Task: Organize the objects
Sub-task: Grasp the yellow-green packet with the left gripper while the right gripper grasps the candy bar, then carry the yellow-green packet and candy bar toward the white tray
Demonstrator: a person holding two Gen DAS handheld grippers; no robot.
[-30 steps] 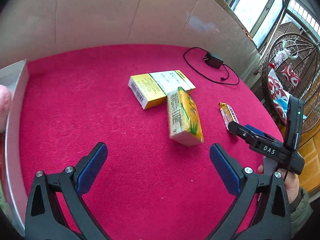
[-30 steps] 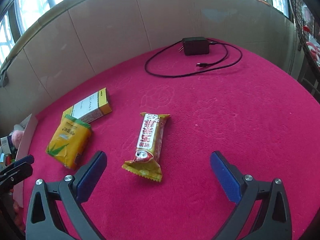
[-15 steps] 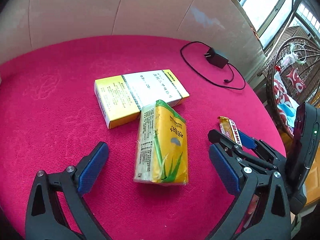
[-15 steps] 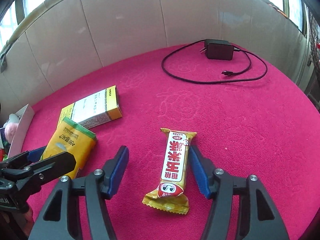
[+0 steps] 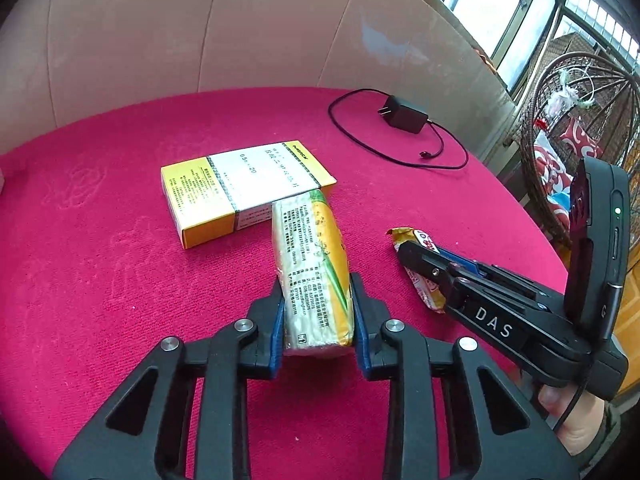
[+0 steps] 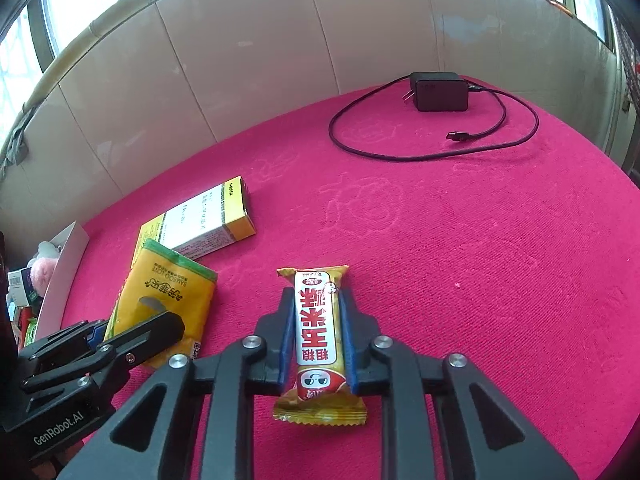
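Left claw: my left gripper (image 5: 318, 312) clamps the yellow plastic tissue pack (image 5: 312, 268), just beside the yellow-and-white cardboard box (image 5: 244, 188).
Right claw: my right gripper (image 6: 316, 344) pinches the yellow foil snack bar (image 6: 319, 336).
Surface: both on pink carpeted table (image 6: 460, 260).

tissue pack (image 5: 320, 264) yellow, green stripe | snack bar (image 6: 318, 332) yellow, red-white label | cloth (image 6: 460, 260) magenta | charger (image 6: 440, 91) black

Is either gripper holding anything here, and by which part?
Left gripper pinches the yellow tissue pack across its near end. Right gripper clamps the snack bar by its long sides.
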